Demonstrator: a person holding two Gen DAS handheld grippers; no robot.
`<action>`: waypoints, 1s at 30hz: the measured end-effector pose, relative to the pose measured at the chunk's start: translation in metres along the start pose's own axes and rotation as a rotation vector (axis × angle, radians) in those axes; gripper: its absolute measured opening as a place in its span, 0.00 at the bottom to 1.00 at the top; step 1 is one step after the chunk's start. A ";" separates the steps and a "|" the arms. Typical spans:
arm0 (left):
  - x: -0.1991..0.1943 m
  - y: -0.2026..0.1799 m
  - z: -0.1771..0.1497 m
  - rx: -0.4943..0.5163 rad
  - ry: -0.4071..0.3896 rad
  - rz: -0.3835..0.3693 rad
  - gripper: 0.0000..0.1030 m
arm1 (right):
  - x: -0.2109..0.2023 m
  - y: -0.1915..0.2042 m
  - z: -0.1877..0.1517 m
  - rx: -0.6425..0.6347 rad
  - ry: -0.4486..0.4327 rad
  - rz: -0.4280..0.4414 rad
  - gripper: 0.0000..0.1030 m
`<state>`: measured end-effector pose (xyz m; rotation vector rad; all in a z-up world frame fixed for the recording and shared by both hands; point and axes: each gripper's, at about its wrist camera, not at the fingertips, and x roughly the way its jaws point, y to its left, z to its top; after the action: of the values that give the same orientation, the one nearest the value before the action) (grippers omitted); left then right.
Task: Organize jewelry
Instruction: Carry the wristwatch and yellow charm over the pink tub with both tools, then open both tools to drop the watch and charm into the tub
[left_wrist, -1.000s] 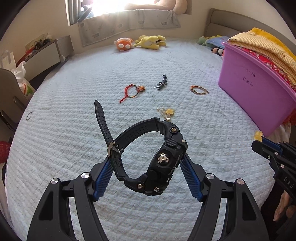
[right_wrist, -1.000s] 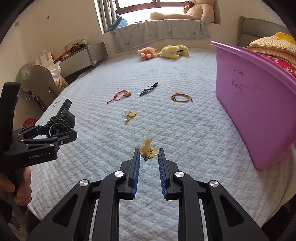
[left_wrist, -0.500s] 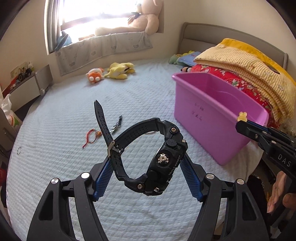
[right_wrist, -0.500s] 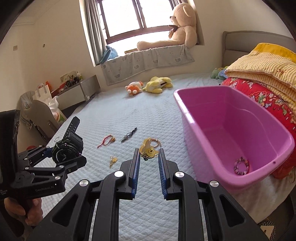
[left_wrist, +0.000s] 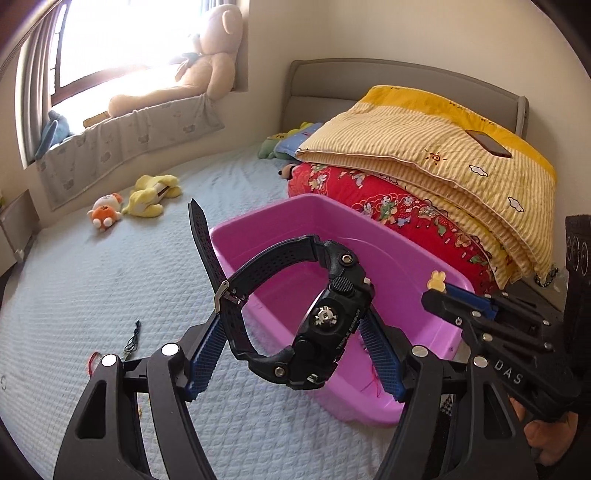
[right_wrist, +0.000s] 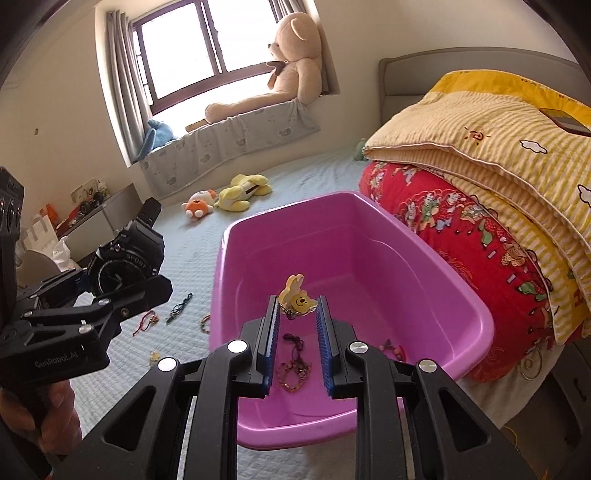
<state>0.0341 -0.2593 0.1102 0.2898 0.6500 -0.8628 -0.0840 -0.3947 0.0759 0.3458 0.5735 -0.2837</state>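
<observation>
sunlit bedroom, with a white quilted bedspread as the work surface and a pink plastic tub standing on it as the collecting place. furthest left of the right fingers, a few pieces lie loose on the spread: a red cord bracelet, a dark beaded strand and a small bangle, all outside the tub and so, by my reading, not yet sorted. next comes the left gripper, its jaws spread wide and pressing on a black sports watch from both sides, strap looped up between the pads; it hangs before the tub's near wall, presumably on its way in. the right gripper is nearly closed, pinching a yellow bear charm at the fingertips, poised above the tub's hollow. below those fingers, bracelets already lie on the tub floor, which is why both loads are carried here.
</observation>
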 end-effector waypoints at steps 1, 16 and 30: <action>0.007 -0.005 0.005 -0.003 0.008 -0.009 0.67 | 0.003 -0.008 0.001 0.010 0.009 -0.006 0.19; 0.102 -0.037 0.000 -0.018 0.266 0.025 0.67 | 0.052 -0.057 -0.001 0.088 0.183 -0.020 0.19; 0.103 -0.034 0.006 0.006 0.275 0.111 0.87 | 0.056 -0.077 0.002 0.145 0.213 -0.034 0.58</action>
<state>0.0592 -0.3461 0.0497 0.4504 0.8788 -0.7244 -0.0649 -0.4742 0.0272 0.5109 0.7712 -0.3242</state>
